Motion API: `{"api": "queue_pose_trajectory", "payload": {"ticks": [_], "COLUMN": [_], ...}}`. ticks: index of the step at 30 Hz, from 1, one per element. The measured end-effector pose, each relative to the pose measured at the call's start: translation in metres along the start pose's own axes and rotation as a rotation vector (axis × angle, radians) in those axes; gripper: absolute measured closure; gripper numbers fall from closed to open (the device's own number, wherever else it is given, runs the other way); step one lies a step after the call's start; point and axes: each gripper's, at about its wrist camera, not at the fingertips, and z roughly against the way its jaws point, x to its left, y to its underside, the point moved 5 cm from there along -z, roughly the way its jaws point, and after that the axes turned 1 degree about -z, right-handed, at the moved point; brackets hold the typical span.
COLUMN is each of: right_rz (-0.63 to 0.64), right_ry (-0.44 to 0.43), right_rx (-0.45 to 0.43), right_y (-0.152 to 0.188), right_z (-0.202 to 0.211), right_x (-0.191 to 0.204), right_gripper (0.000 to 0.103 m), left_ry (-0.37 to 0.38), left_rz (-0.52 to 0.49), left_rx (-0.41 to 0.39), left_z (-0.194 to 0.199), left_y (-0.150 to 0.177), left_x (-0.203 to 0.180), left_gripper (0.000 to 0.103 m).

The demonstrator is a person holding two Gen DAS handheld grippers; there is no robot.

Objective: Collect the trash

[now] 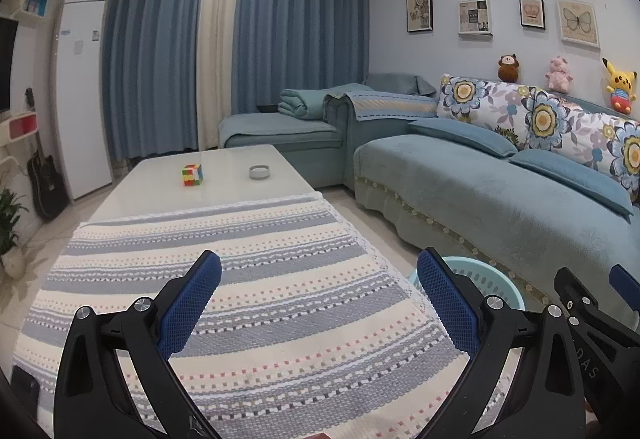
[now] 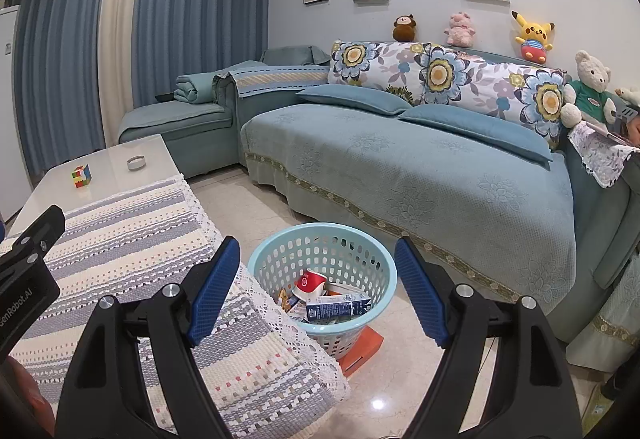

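Note:
A light blue perforated trash basket point(image 2: 376, 251) stands on the floor between the coffee table and the sofa. Inside lie a red and white paper cup point(image 2: 310, 283), a blue carton point(image 2: 340, 307) and other scraps. My right gripper point(image 2: 318, 291) is open and empty, held above the basket's near side. My left gripper point(image 1: 318, 303) is open and empty over the striped cloth point(image 1: 240, 279) on the table. The basket's rim shows in the left wrist view point(image 1: 480, 271), behind the right finger. The right gripper shows at that view's right edge point(image 1: 592, 303).
A colour cube point(image 1: 193, 175) and a small round grey dish point(image 1: 259, 172) sit on the white table's far end point(image 1: 224, 163). The teal sofa point(image 2: 400, 167) with cushions and plush toys runs along the right. An orange object point(image 2: 362, 353) lies under the basket.

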Motion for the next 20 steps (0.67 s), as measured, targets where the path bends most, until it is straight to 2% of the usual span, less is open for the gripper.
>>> {"api": "queue_pose_trajectory", "payload": {"ticks": [8, 20], "right_rz": [0.003, 0.007], "right_ry": [-0.002, -0.006], "right_rx": [0.002, 0.001], "right_y": [-0.0012, -0.0025], "right_z": [-0.0011, -0.0023], "right_x": [-0.0003, -0.0007], "right_gripper": [0.027, 0.027], "left_ry": [-0.031, -0.006], "left_rz": [-0.01, -0.008], "left_rx": [-0.006, 0.005], "left_z": [-0.0015, -0.0031], "left_y": [-0.0011, -0.0007], "left_x": [0.0024, 0.0048], "left_gripper": [0.008, 0.008]}}
